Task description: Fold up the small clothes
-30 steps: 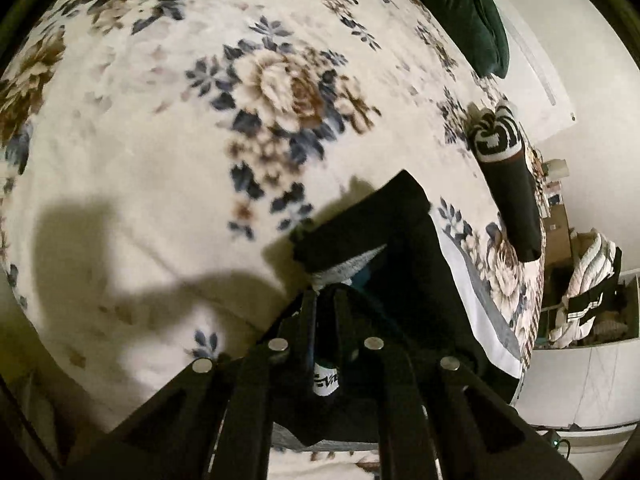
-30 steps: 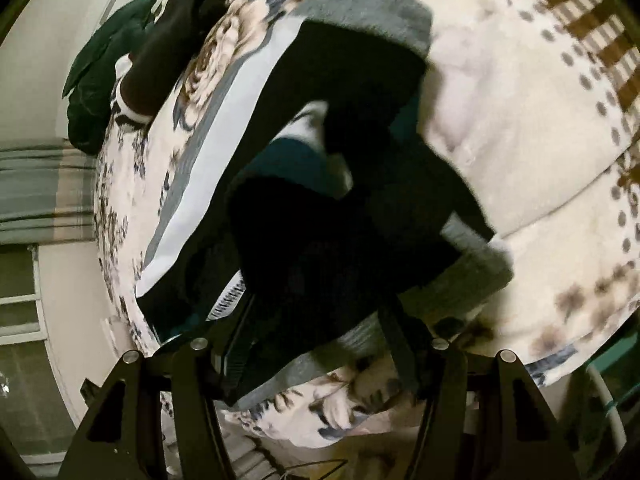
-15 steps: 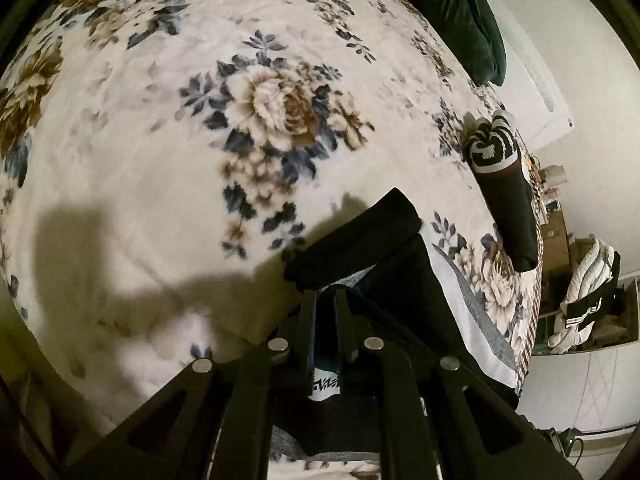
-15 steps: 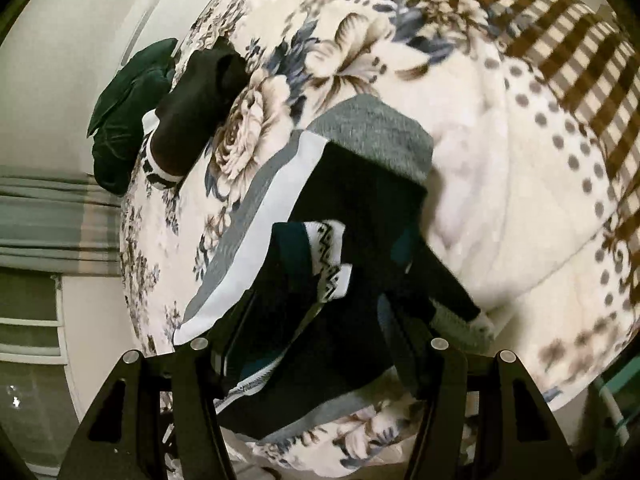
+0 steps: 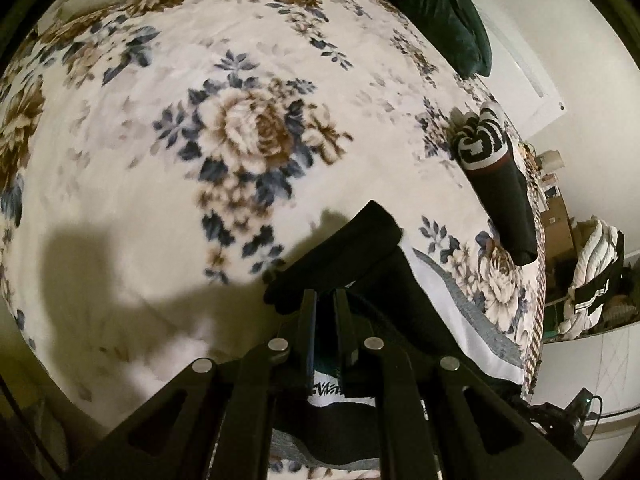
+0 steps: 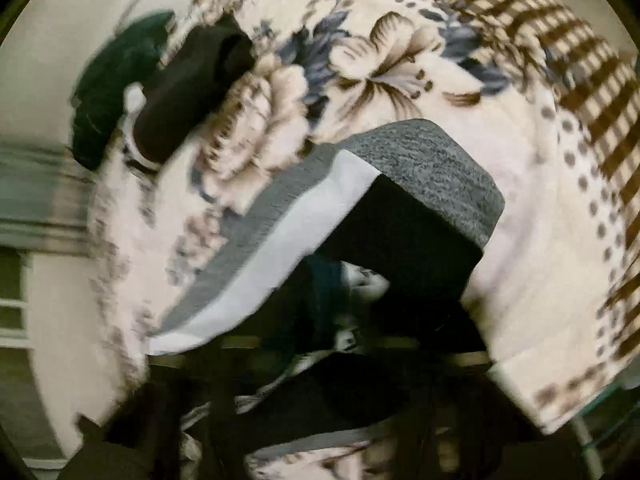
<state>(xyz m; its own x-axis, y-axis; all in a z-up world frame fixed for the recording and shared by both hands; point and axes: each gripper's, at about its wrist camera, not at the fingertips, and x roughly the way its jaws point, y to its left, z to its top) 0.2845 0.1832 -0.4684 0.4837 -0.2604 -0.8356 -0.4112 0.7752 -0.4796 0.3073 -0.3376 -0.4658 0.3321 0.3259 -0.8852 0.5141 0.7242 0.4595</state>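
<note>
Your left gripper has its jaws drawn together on the black sock, nipping the fabric right at the tips, with a white patterned cuff showing between the arms lower down; your right gripper is lost in blur and dark cloth, but its jaws have just closed to shut, on what you cannot tell. The sock lies on a black, white and grey folded garment on the floral blanket; further out rest a second black sock and a dark green cushion
</note>
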